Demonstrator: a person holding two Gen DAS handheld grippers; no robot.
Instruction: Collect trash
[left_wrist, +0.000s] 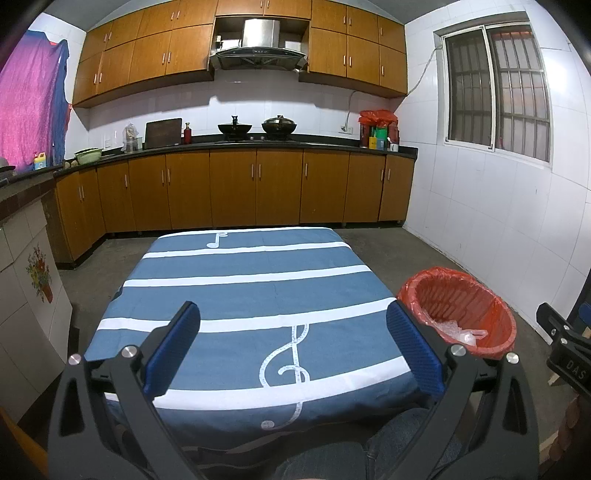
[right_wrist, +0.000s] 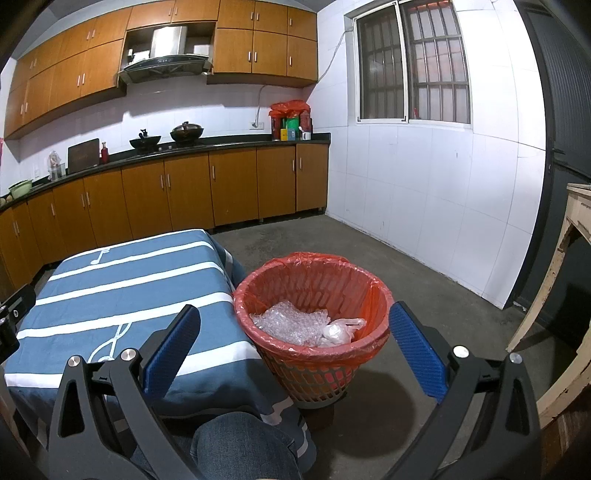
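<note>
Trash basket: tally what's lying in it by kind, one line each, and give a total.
In the trash basket, lined with a red bag:
Bubble wrap: 1
Clear plastic bag: 1
Total: 2
Anything buried underneath is hidden.

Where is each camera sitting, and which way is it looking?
Left wrist view: sits on the left gripper, looking along its open jaws over the striped table toward the kitchen cabinets; a denim knee shows below.
Right wrist view: sits on the right gripper, open, looking right of the table at the red-lined trash basket holding bubble wrap; a denim knee shows.
Both share the table, basket, stove and barred window.
</note>
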